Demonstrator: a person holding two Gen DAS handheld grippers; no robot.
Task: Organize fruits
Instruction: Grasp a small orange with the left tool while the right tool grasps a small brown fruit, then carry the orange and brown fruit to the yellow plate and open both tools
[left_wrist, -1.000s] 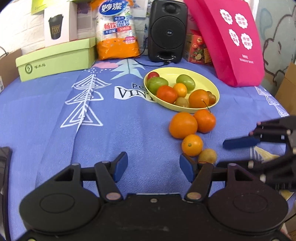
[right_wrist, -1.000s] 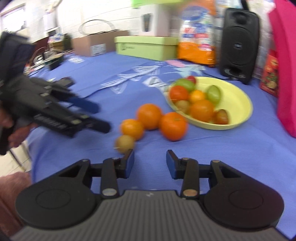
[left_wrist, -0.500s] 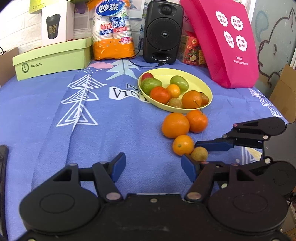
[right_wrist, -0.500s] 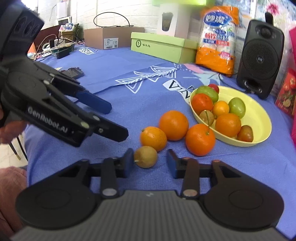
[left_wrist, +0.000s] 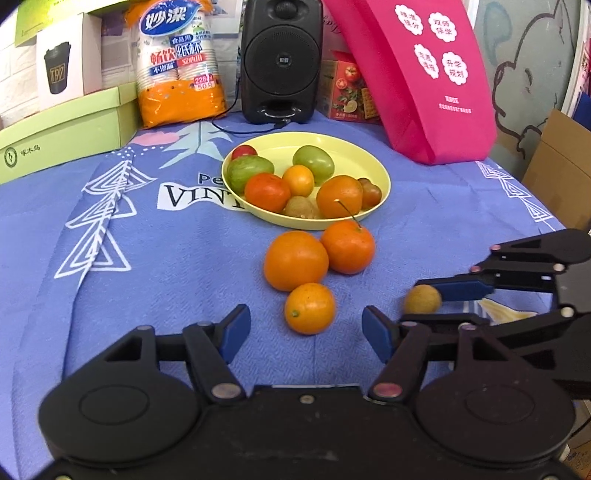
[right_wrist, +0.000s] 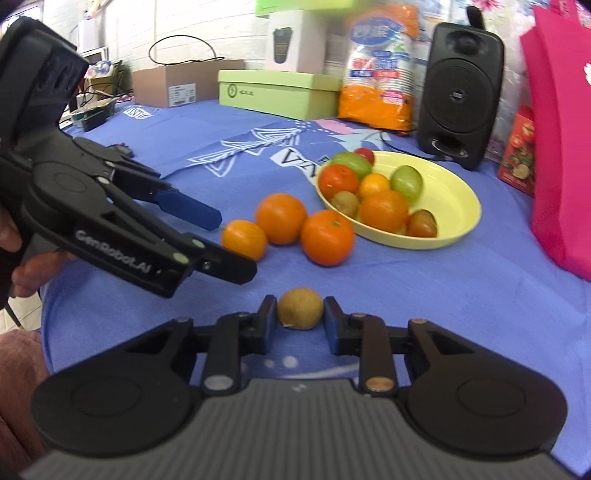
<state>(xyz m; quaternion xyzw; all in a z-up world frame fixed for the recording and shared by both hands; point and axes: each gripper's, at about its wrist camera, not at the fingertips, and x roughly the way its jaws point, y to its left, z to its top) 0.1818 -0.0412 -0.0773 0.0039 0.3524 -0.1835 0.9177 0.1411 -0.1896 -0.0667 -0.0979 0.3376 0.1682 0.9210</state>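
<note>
A yellow plate (left_wrist: 373, 166) holds several tomatoes and small fruits; it also shows in the right wrist view (right_wrist: 458, 206). Three oranges lie in front of it: a large one (left_wrist: 295, 260), one with a stem (left_wrist: 348, 246) and a small one (left_wrist: 309, 308). My left gripper (left_wrist: 306, 328) is open with the small orange between its fingers. My right gripper (right_wrist: 300, 321) is shut on a small brown fruit (right_wrist: 300, 308), which also shows in the left wrist view (left_wrist: 422, 300), lifted off to the right of the oranges.
At the back stand a black speaker (left_wrist: 281, 59), an orange bag of paper cups (left_wrist: 177, 62), a green box (left_wrist: 66, 129) and a pink bag (left_wrist: 424, 74). A cardboard box (left_wrist: 565, 166) is past the table's right edge.
My right gripper closed on the small brown fruit and pulled it right, away from the oranges. My left gripper moved forward around the small orange.
</note>
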